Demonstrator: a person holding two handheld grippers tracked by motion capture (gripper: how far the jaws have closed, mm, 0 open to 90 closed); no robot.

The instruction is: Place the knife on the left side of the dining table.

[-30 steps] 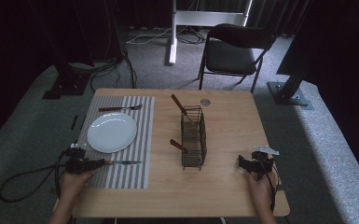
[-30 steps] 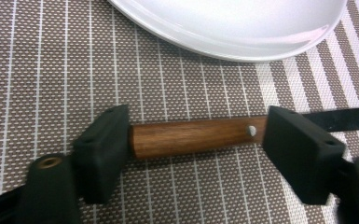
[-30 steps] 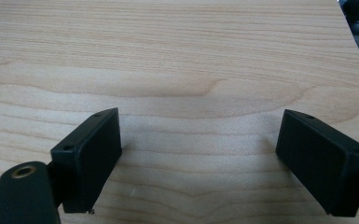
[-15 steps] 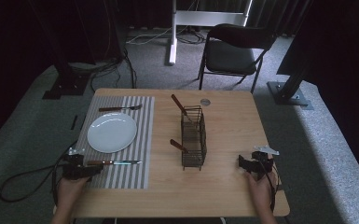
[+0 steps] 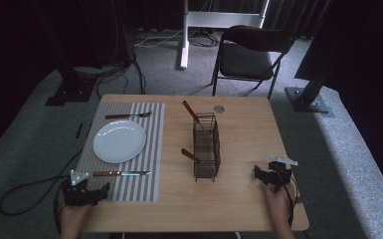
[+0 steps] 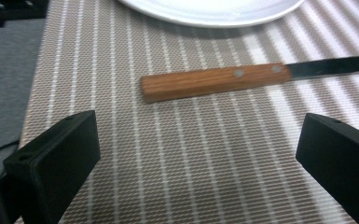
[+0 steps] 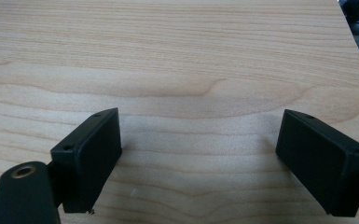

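A wooden-handled knife (image 5: 122,174) lies flat on the striped placemat (image 5: 144,149), just in front of a white plate (image 5: 119,141). My left gripper (image 5: 95,192) rests at the mat's near left corner, a little behind the knife. In the left gripper view the knife handle (image 6: 214,81) lies crosswise ahead of my left gripper (image 6: 198,158), whose jaws stand wide open and empty, with the plate's rim (image 6: 210,7) beyond. My right gripper (image 5: 258,174) sits on bare wood at the near right. In its own view the right gripper (image 7: 200,158) is open with nothing between its jaws.
A fork (image 5: 128,115) lies on the mat behind the plate. A black wire basket (image 5: 206,147) stands mid-table with two wooden-handled utensils (image 5: 191,113) leaning in it. A small round disc (image 5: 219,108) lies near the far edge. A chair (image 5: 251,52) stands beyond the table.
My left gripper has drawn back toward the near edge, away from the knife handle. The knife stays on the mat. The right gripper has hardly moved.
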